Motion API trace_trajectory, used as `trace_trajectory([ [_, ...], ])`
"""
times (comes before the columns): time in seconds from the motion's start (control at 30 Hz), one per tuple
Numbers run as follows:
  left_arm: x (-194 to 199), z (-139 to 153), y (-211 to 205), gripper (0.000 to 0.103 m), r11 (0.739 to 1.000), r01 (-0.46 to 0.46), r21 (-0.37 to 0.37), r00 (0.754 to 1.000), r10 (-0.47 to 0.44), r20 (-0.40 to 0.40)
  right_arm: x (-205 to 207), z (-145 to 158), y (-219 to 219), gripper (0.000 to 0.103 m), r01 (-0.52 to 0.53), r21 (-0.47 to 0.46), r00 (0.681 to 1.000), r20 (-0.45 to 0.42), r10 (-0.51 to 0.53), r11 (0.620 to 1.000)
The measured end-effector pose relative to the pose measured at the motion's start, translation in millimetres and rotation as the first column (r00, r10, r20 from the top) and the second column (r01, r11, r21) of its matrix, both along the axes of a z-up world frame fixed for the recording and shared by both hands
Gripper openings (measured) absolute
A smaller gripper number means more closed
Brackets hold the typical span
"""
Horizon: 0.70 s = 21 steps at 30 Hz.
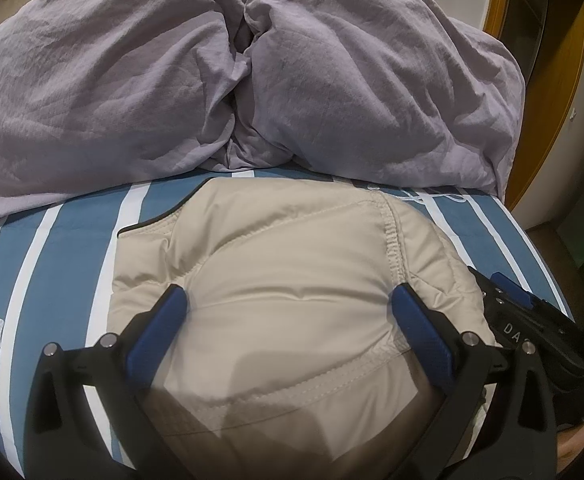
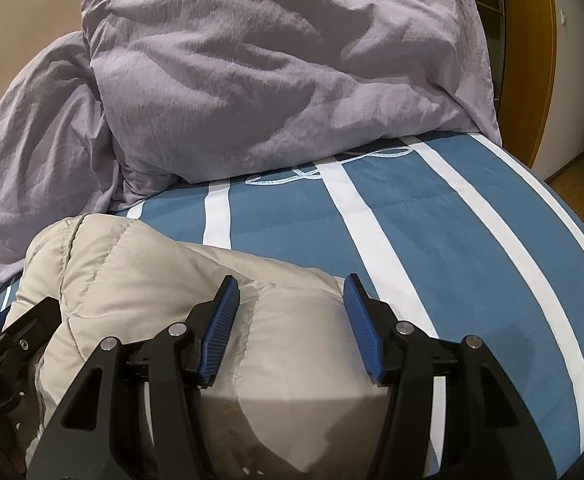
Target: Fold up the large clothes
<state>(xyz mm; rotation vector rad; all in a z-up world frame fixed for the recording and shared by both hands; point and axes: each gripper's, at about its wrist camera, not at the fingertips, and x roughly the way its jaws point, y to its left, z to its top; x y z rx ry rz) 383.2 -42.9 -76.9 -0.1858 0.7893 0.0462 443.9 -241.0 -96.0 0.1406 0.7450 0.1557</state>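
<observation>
A beige padded jacket (image 1: 292,264) lies folded into a thick bundle on the blue-and-white striped bed sheet (image 1: 51,264). My left gripper (image 1: 287,294) hangs just over the jacket's middle, its jaws spread wide and open, blue pads clear of the fabric on both sides. My right gripper (image 2: 290,282) stands over the jacket's right end (image 2: 163,280), about half open. A puffy fold bulges up between its blue pads, which do not pinch it. The two grippers are side by side: the right one's black body (image 1: 516,320) shows at the left view's right edge.
A crumpled lavender duvet (image 2: 271,80) is heaped across the far part of the bed, just behind the jacket. Bare striped sheet (image 2: 472,240) stretches to the right of the jacket. The bed's right edge drops to a wooden floor (image 2: 580,176) beside a wood-trimmed wall.
</observation>
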Motion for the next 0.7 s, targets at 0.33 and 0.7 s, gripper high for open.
trace_trajectory([
  [0.33, 0.1, 0.3, -0.2, 0.101, 1.000, 0.002, 0.007, 1.000, -0.002, -0.006, -0.7, 0.1, 3.3, 0.057, -0.005, -0.040, 1.000, -0.018, 0.004, 0.999],
  [0.7, -13.0, 19.0, -0.3, 0.101, 0.999, -0.001, 0.054, 0.999, 0.004, -0.052, -5.4, 9.8, -1.8, 0.058, -0.048, -0.052, 0.996, -0.076, 0.044, 0.998],
])
